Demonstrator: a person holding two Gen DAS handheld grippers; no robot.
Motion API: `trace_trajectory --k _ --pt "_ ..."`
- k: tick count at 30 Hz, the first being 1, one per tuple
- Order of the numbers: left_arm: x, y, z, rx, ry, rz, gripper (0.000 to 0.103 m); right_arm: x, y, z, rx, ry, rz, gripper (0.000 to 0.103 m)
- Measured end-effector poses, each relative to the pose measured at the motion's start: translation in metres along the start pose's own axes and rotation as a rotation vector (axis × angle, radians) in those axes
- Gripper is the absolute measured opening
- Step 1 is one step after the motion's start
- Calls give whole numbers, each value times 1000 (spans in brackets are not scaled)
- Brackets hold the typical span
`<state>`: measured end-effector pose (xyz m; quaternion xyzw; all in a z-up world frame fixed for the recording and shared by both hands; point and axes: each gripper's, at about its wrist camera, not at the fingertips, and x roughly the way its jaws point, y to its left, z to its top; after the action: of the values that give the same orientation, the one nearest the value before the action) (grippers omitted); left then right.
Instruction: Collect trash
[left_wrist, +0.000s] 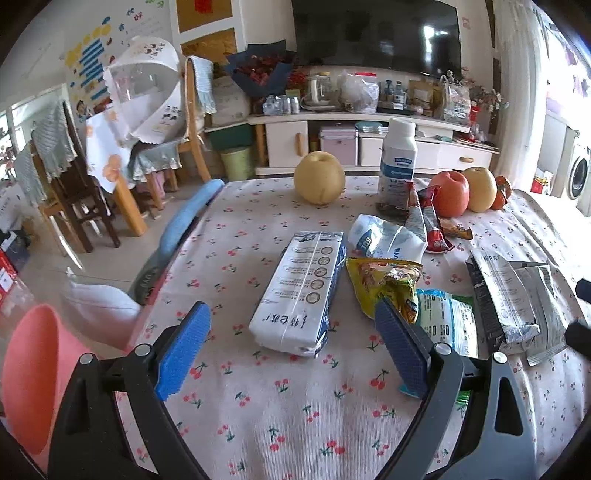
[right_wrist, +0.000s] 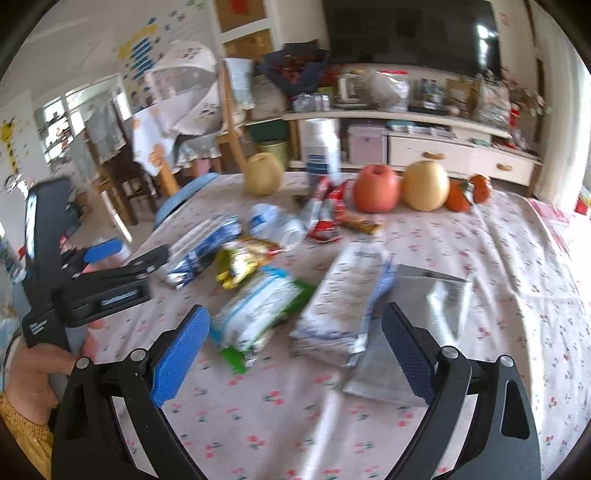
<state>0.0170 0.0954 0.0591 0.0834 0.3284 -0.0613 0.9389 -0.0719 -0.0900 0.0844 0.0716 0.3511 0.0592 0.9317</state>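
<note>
Lying flat on the cherry-print tablecloth (left_wrist: 295, 424), a white and blue milk carton (left_wrist: 299, 291), just beyond the left gripper (left_wrist: 291, 350), whose blue pads stand wide apart and hold nothing. Just right of it, a yellow snack wrapper (left_wrist: 384, 284) and a green and white packet (left_wrist: 447, 321). Farther right, a silver pouch (right_wrist: 343, 291) ahead of the right gripper (right_wrist: 295, 354), likewise spread and empty. Along the far edge, a pear (left_wrist: 319, 177), a white bottle (left_wrist: 399, 155), an apple (left_wrist: 448, 192).
</note>
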Motion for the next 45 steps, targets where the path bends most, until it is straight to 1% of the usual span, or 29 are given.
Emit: trace_trajectory --k 2,5,8,11,13,16,19,23,26,29,30,31,33,35,36,38,40,45 --pt "6 -1 2 10 8 -9 91 2 -15 3 25 7 -19 93" --pt "22 0 2 28 46 -12 91 6 -35 7 40 12 -61 93" --pt "41 4 5 29 93 -24 91 9 -58 9 80 24 -72 93" --pt "56 7 8 25 114 -24 91 16 -80 9 114 55 -94 93" --pt "63 9 10 21 126 -42 91 23 -93 8 142 92 -107 93" --pt "71 9 15 32 127 -56 91 32 -107 6 199 141 -80 93" --pt "82 10 17 19 146 -78 91 37 -110 5 224 159 -47 93" --pt "98 12 18 7 180 -79 90 41 -102 9 210 153 -16 93" --pt "104 13 18 -14 190 -88 88 46 -91 12 168 155 -12 93" --pt "106 13 17 -22 196 -99 81 49 -82 14 145 151 14 93" --pt "106 12 17 -21 198 -100 81 50 -79 14 133 150 18 93" --pt "106 11 17 -20 199 -98 80 51 -76 14 121 145 2 93" --pt "107 9 16 -25 205 -101 74 49 -79 14 119 134 -33 93" --pt "109 7 15 -21 215 -102 70 48 -89 15 151 125 -57 93" --pt "108 4 15 -11 213 -91 69 47 -96 14 170 126 -75 93" --pt "107 2 14 -11 213 -88 68 50 -107 11 198 146 -104 93" --pt "107 1 14 -12 213 -85 67 55 -115 6 225 176 -115 93" --pt "104 0 13 -22 211 -78 65 66 -118 0 210 223 -147 93"
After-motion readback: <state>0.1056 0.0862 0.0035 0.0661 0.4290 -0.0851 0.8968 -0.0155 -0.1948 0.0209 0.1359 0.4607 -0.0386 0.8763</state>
